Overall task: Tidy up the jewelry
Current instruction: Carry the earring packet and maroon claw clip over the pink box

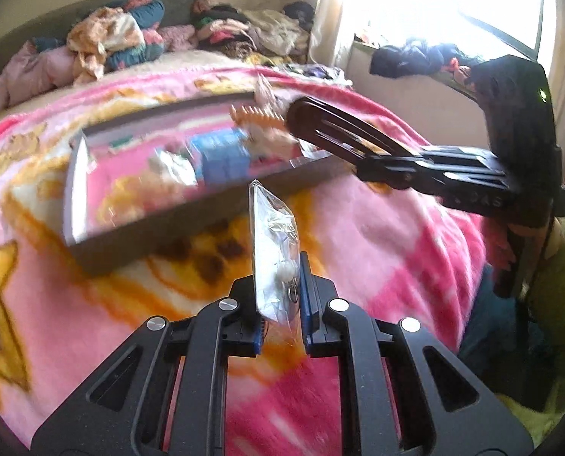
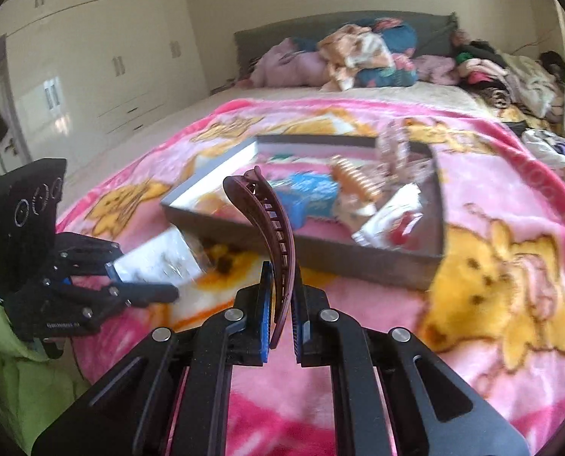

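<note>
A grey shallow box (image 1: 191, 224) (image 2: 358, 254) lies on the pink blanket and holds a blue packet (image 1: 221, 155) (image 2: 313, 193), an orange comb clip (image 2: 354, 178) and small bags. My left gripper (image 1: 278, 277) is shut on a clear plastic bag of earrings (image 1: 273, 250), held upright in front of the box; the bag also shows in the right wrist view (image 2: 157, 262). My right gripper (image 2: 280, 285) is shut on a dark maroon curved hair clip (image 2: 267, 228), near the box's front wall. It reaches over the box's right end in the left wrist view (image 1: 301, 117).
The pink cartoon blanket (image 2: 472, 304) covers the bed. Piled clothes and pillows (image 2: 366, 57) lie at the headboard. White wardrobes (image 2: 92, 57) stand at left. A bright window and sill with clothes (image 1: 426, 53) are at right.
</note>
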### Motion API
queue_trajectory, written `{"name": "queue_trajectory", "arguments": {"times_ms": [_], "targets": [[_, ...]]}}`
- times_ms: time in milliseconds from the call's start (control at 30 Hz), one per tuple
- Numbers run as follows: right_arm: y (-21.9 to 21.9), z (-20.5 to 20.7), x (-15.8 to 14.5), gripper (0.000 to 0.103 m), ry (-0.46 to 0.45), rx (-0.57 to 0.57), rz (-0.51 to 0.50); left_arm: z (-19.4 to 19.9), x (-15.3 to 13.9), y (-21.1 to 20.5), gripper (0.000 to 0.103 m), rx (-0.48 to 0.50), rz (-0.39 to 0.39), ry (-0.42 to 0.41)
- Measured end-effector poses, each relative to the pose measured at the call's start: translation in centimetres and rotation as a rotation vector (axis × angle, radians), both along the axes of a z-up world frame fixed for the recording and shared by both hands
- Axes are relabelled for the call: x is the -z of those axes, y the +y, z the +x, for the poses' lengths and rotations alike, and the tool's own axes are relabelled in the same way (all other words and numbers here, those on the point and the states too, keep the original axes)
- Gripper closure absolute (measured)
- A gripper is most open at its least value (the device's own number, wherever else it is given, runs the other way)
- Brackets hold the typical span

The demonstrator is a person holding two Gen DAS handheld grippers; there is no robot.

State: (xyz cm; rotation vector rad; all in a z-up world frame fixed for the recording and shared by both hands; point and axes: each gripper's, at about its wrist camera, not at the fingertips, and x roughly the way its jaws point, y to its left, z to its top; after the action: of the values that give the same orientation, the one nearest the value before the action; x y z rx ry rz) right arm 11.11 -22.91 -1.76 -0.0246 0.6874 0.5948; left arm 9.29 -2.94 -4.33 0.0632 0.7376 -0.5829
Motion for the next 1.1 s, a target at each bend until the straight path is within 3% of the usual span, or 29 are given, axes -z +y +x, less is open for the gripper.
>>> {"name": "queue_trajectory", "arguments": {"times_ms": [433, 867, 1100], "targets": [[-1.0, 2.4, -1.8, 0.094, -0.031, 0.095, 0.002, 5.7, -1.9, 1.4, 0.095, -0.14, -0.025, -0.038], [-0.9, 6.7, -2.0, 0.094, 0.021, 0.188, 0.061, 9.8, -2.2, 1.7, 0.095, -0.235, -0.041, -0.048], [-0.8, 9.0, -0.6, 0.094, 0.06, 0.229, 0.05, 11.6, -1.7, 1.5, 0.095, -0.263, -0.039, -0.041]]}}
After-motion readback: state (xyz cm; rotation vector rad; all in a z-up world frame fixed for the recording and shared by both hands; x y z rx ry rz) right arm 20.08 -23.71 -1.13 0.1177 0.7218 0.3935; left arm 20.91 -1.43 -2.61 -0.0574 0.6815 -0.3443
